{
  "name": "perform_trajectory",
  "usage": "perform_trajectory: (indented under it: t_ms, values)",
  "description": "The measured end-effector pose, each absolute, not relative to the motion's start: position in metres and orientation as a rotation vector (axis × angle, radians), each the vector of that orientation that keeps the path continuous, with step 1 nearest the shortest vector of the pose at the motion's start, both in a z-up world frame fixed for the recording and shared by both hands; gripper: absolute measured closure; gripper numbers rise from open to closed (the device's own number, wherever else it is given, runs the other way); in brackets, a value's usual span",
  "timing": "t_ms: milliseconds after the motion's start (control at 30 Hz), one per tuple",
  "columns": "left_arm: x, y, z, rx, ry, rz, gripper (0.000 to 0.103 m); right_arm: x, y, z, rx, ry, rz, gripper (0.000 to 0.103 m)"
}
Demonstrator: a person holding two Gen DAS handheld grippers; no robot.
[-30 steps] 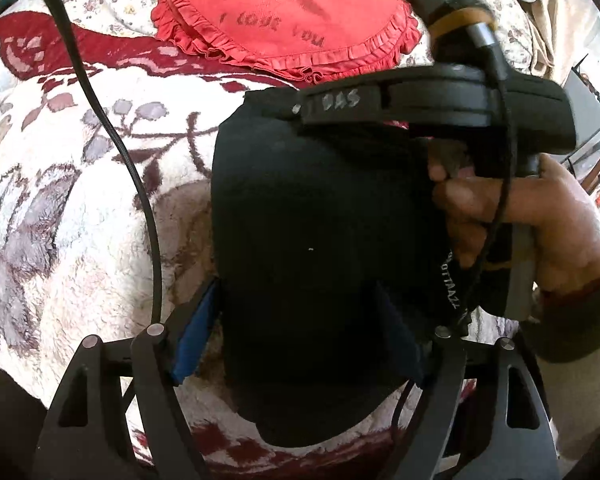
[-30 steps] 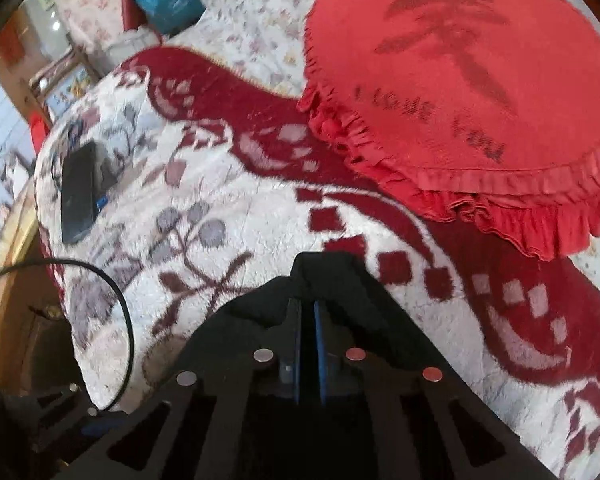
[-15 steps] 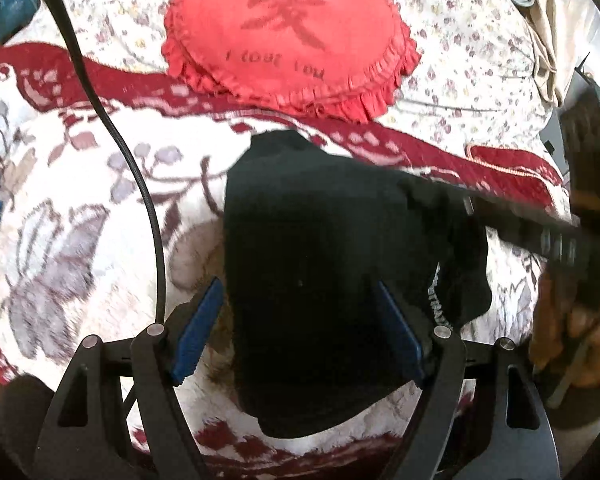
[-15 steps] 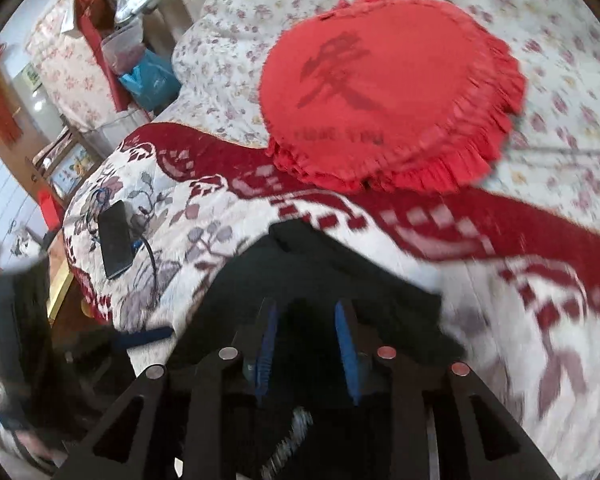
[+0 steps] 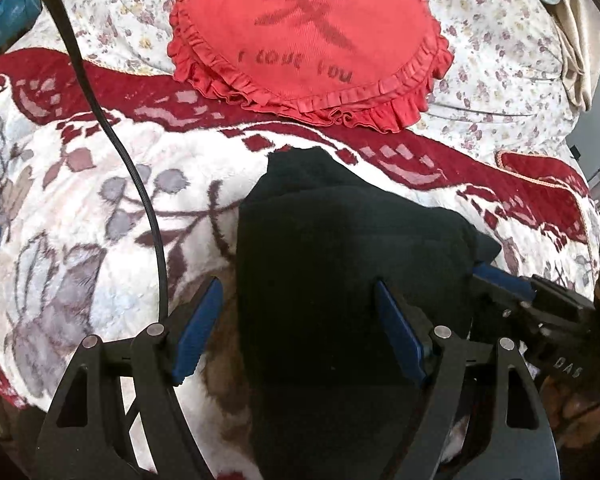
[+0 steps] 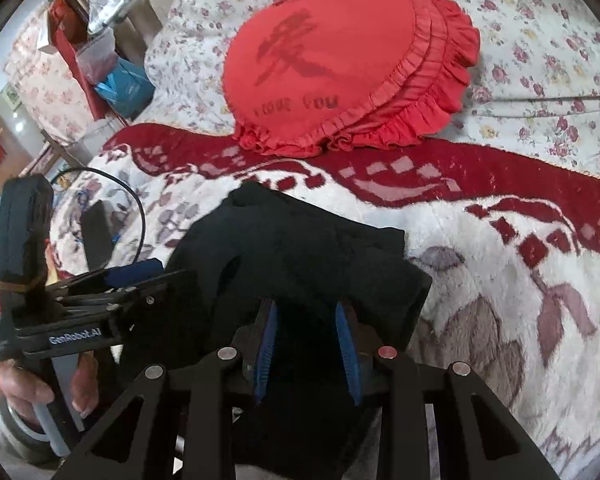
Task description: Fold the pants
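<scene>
As the black, soft knit pants (image 5: 340,280) lie in a compact folded bundle on the plush white blanket with a dark red border and grey-mauve leaf pattern (image 5: 112,220), the step in hand appears to be the close of a fold, with the cloth let go and left to settle. In the left wrist view the bundle fills the centre of the frame, its upper corner pointing toward twelve o'clock at the round red frilled cushion with a dark character and lettering (image 5: 316,36). The left gripper (image 5: 296,336) has its blue-padded fingers (image 5: 198,328) spread wide, one on either side of the bundle near six o'clock; the pads do not press on the cloth, though whether they brush its edges cannot be told. The right gripper (image 6: 306,344) has its blue fingers (image 6: 346,344) partly apart, having just been opening; black cloth lies between and below them, and no pinch on it shows. In the right wrist view the bundle's loose edge and a flap stand out toward one o'clock, less flat than the rest. A black cable (image 5: 112,140) crosses the blanket at ten o'clock, clear of the pants.

Judged from this layout, the next move calls either for a fresh pinch on the uneven edge to carry it over in a further fold, or for pressing the bundle flat; both demand a low approach so that only the top layers are caught.
</scene>
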State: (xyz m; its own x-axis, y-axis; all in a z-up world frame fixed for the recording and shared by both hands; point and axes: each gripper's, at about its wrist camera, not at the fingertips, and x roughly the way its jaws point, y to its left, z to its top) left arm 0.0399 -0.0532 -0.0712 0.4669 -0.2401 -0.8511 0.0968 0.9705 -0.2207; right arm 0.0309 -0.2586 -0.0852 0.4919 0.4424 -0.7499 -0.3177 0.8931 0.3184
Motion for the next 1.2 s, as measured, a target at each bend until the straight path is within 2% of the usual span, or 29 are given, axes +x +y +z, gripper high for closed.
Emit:
perform_trajectory:
  t_ms: [200, 267, 367, 500, 633, 867, 933, 1000, 1100, 1167, 1200]
  values:
    - [0.051, -0.058, -0.076, -0.157, 1.074, -0.210, 0.023, 0.037, -0.268, -0.092, 0.207, 0.960, 0.458, 0.072]
    - [0.048, -0.058, -0.073, -0.148, 1.068, -0.209, 0.023, 0.032, -0.271, -0.087, 0.223, 0.958, 0.451, 0.068]
    - [0.042, -0.054, -0.068, -0.146, 1.074, -0.208, 0.024, 0.023, -0.280, -0.079, 0.256, 0.943, 0.463, 0.055]
    - [0.034, -0.044, -0.061, -0.176, 1.084, -0.211, 0.024, 0.012, -0.289, -0.075, 0.269, 0.944, 0.453, 0.050]
    - [0.022, -0.028, -0.055, -0.244, 1.079, -0.250, 0.023, 0.003, -0.297, -0.084, 0.284, 0.972, 0.461, 0.039]
    - [0.011, -0.007, -0.074, -0.359, 1.132, -0.291, 0.023, 0.007, -0.297, -0.111, 0.380, 1.020, 0.515, 0.035]
    - [0.011, -0.009, -0.082, -0.378, 1.150, -0.305, 0.022, 0.012, -0.296, -0.120, 0.407, 1.031, 0.528, 0.030]
    - [0.012, -0.013, -0.089, -0.415, 1.153, -0.327, 0.017, 0.014, -0.295, -0.121, 0.433, 1.003, 0.544, 0.025]
    - [0.015, -0.020, -0.094, -0.429, 1.154, -0.316, 0.008, 0.019, -0.288, -0.121, 0.444, 0.976, 0.586, 0.025]
    - [0.016, -0.030, -0.093, -0.405, 1.140, -0.321, 0.006, 0.022, -0.283, -0.123, 0.449, 0.964, 0.598, 0.028]
    - [0.016, -0.037, -0.093, -0.379, 1.136, -0.328, 0.006, 0.022, -0.280, -0.123, 0.440, 0.956, 0.589, 0.036]
